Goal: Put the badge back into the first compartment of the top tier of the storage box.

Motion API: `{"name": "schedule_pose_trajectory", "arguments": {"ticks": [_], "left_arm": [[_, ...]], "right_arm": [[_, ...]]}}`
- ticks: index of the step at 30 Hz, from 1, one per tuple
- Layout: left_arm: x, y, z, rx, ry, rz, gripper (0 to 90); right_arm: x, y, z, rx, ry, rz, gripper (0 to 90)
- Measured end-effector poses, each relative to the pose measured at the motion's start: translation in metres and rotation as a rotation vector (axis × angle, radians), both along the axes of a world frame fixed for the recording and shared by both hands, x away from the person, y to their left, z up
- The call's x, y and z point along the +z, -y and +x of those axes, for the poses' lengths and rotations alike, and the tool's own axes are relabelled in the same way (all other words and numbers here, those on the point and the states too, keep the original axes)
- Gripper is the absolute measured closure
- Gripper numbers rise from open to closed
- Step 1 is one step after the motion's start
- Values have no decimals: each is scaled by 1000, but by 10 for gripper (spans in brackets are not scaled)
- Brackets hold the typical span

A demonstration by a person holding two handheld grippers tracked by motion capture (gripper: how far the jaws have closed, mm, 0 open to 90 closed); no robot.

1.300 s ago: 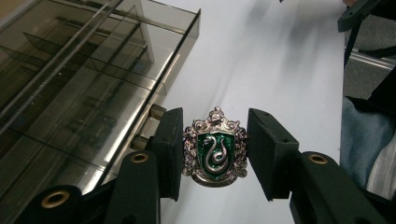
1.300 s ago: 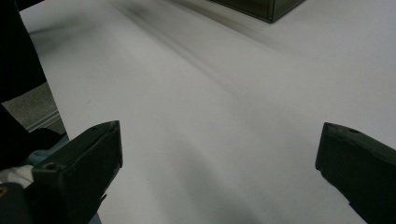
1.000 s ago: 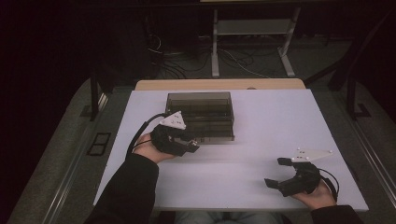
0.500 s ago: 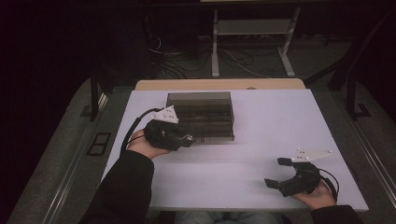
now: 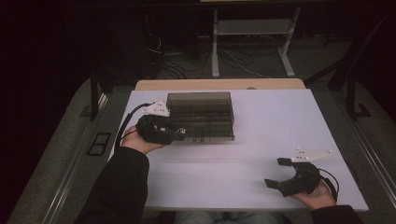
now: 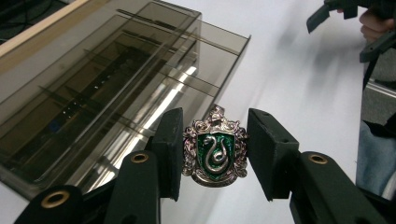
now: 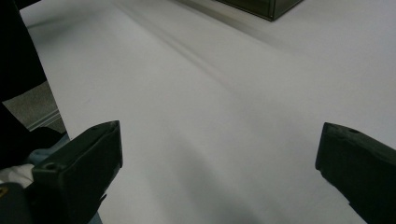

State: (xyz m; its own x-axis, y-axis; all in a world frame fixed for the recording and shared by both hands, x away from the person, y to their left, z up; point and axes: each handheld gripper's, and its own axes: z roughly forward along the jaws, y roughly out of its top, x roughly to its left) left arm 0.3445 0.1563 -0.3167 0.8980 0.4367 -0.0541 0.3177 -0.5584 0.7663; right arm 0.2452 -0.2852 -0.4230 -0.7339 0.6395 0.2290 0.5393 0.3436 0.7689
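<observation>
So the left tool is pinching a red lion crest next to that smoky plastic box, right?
Not quite. The left tool is pinching a crest, but it is green with a silver snake, not a red lion. The left gripper view shows it, with the smoky plastic box close beside it.

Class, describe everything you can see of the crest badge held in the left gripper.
The crest badge is a small shield of silvery metal with an ornate scrolled border and a pointed top. Its green enamel centre bears a raised silver snake coiled in an S. It stands upright, face to the camera, clamped at both sides by the black pads of the left gripper, lifted above the white table beside the smoky transparent box.
</observation>
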Motion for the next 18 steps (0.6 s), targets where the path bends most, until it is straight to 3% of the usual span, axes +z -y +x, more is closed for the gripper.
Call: {"name": "schedule_pose_trajectory", "arguments": {"ticks": [4, 9, 18], "left_arm": [[-1, -9, 5, 37, -4, -37, 569], [-4, -17, 10, 75, -11, -50, 569], [-12, -19, 18, 115, -19, -38, 569]], "right_arm": [[0, 0, 0, 1, 6, -2, 3], [0, 0, 0, 2, 5, -2, 3], [-1, 0, 1, 6, 3, -6, 3]]}}
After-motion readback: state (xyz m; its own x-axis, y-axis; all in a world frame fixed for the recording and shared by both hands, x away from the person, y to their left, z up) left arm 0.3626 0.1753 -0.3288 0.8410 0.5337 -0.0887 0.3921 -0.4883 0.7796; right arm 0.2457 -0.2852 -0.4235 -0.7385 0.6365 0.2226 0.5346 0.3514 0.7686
